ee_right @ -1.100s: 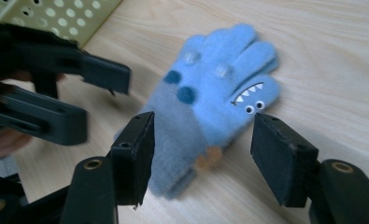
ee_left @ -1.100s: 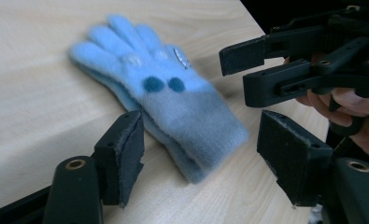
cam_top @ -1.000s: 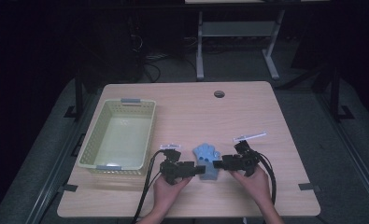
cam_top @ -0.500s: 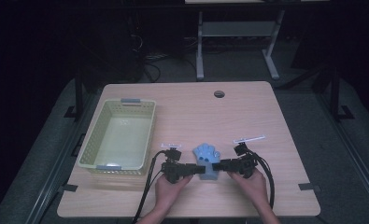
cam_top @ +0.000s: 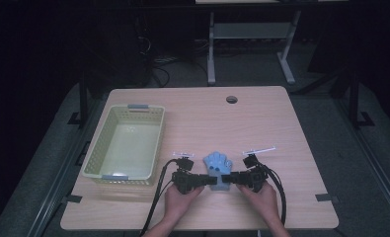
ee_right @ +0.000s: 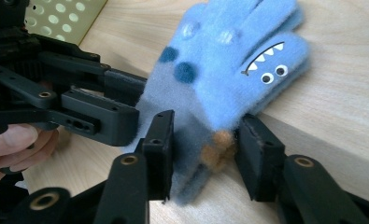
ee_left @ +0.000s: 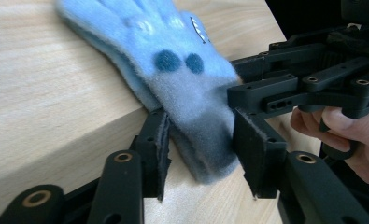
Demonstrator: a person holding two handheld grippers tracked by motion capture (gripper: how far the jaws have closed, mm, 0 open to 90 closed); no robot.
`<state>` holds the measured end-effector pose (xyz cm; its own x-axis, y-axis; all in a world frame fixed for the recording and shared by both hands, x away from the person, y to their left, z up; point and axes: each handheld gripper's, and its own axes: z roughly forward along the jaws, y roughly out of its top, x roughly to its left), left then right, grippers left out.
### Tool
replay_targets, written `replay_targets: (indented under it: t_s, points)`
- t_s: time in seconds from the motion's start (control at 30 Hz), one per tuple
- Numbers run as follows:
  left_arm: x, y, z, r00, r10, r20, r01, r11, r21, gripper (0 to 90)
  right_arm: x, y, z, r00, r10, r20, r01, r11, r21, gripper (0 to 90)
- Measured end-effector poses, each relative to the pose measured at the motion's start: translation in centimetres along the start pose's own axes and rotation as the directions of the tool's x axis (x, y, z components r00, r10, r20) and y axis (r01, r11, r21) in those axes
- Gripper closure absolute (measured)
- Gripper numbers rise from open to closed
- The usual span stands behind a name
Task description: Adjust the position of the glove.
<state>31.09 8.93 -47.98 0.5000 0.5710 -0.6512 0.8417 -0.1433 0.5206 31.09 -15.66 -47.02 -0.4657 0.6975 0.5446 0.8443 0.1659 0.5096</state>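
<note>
Glove [cam_top: 218, 170] between 2 open grippers.

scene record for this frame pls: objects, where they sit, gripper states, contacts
table: wooden top, round hole near far edge
basket: pale yellow, far left, nothing visible inside
glove: light blue, monster face, flat near front edge, cuff toward person
left gripper: open, jaws either side of the cuff
right gripper: open, jaws straddling the cuff from the other side
contact: jaws close to the cuff; clamping cannot be told
</note>
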Motion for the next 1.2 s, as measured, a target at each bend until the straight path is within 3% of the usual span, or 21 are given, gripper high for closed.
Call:
replay_targets:
  t_s: [0.17,0.37,0.5,0.67,0.7,0.77,1.2]
  points:
    - [-0.1,0.0,0.3,0.9995,0.033,0.0,-0.033,0.9994,0.006,62.7,0.1,-0.3,0.2,0.9999,0.01,-0.009,-0.01,1.0,-0.008,66.3]
    - [0.4,0.1,0.6,0.999,-0.019,0.039,0.019,0.9998,0.007,67.1,0.1,-0.3,0.3,0.9997,0.014,-0.02,-0.014,1.0,-0.015,70.0]
    - [0.2,0.1,0.7,0.9995,0.007,0.03,-0.007,1.0,0.002,68.8,-0.3,-0.2,0.3,0.9981,0.023,-0.058,-0.023,1.0,-0.008,72.7]
    - [0.2,0.2,0.7,0.9989,0.017,0.043,-0.016,0.9998,-0.006,71.3,-0.2,-0.1,0.1,0.9977,0.003,-0.068,-0.003,1.0,-0.013,75.9]
    - [0.2,0.3,0.6,0.9983,0.045,0.038,-0.045,0.999,-0.006,71.6,-0.2,-0.1,0.0,0.9976,0.006,-0.069,-0.007,1.0,-0.011,76.1]
    - [0.0,0.4,0.6,0.9981,0.054,0.032,-0.053,0.9985,-0.008,71.8,-0.3,0.0,0.0,0.9966,0.012,-0.082,-0.013,1.0,-0.017,76.3]
    - [-0.5,1.1,0.0,0.9964,0.068,0.052,-0.068,0.9977,-0.006,71.8,0.1,0.2,-0.8,0.9955,0.004,-0.095,-0.008,0.999,-0.047,76.4]
